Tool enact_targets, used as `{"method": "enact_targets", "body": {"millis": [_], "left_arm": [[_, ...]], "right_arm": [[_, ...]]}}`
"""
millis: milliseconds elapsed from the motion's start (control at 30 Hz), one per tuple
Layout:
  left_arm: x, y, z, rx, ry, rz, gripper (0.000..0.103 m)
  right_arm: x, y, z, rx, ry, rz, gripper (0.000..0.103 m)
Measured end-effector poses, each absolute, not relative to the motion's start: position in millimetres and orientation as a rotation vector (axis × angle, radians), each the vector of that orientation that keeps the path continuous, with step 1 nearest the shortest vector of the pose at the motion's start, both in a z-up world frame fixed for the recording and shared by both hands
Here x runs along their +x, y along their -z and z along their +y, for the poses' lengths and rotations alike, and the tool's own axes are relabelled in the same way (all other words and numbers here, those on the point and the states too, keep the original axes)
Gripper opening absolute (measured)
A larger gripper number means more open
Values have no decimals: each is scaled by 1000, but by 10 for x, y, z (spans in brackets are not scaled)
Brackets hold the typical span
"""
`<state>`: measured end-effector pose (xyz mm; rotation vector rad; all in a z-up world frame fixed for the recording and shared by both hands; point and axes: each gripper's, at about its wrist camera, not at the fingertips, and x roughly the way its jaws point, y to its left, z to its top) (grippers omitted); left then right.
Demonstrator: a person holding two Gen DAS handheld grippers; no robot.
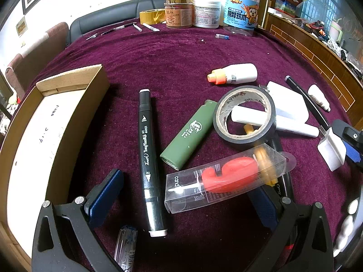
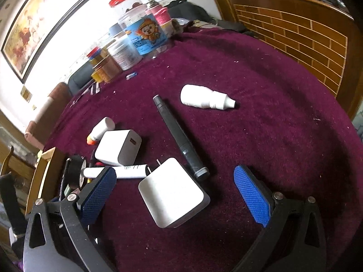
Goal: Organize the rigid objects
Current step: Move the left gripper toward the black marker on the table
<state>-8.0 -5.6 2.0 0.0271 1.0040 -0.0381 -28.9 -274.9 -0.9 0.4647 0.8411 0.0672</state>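
My left gripper [image 1: 188, 190] is open above the maroon tablecloth. Between its fingers lie a black art marker [image 1: 148, 158] and a clear plastic box with a red candle [image 1: 224, 176]. A green lighter [image 1: 192, 136] and a black tape roll [image 1: 245, 115] lie just beyond. An open cardboard box [image 1: 43, 140] stands at the left. My right gripper [image 2: 179, 188] is open around a white charger [image 2: 173, 197] that rests on the cloth. A second white charger [image 2: 118, 147], a black pen [image 2: 179, 136] and a white bottle [image 2: 206, 99] lie farther out.
Jars, tubs and a yellow tape roll [image 1: 152, 17] stand at the table's far edge. An orange-capped white bottle [image 1: 233, 74] and a white tube [image 1: 272, 122] lie mid-table. A wooden panel wall [image 2: 295, 36] runs along the right. A clear pen [image 1: 126, 244] lies near my left gripper.
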Motion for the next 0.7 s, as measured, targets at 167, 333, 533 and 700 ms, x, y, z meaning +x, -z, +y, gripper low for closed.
{"method": "enact_targets", "body": {"millis": [167,333,533,700], "left_arm": [[-79,-19,-57,28,38,1004,102],[-80,-19,-57,27,38,1004,102],[-69,-22,-78,15,3,1000,102],[-56,-18,-84,16,2,997,102]], "right_arm": [[-140,17,-2438,194,-9,977,103],[-152,47,-2349,88,-23,1000,103],[-298,0,-2735,351,-125,895,103],[-276,-11,-2751,375,-129,884,103]]}}
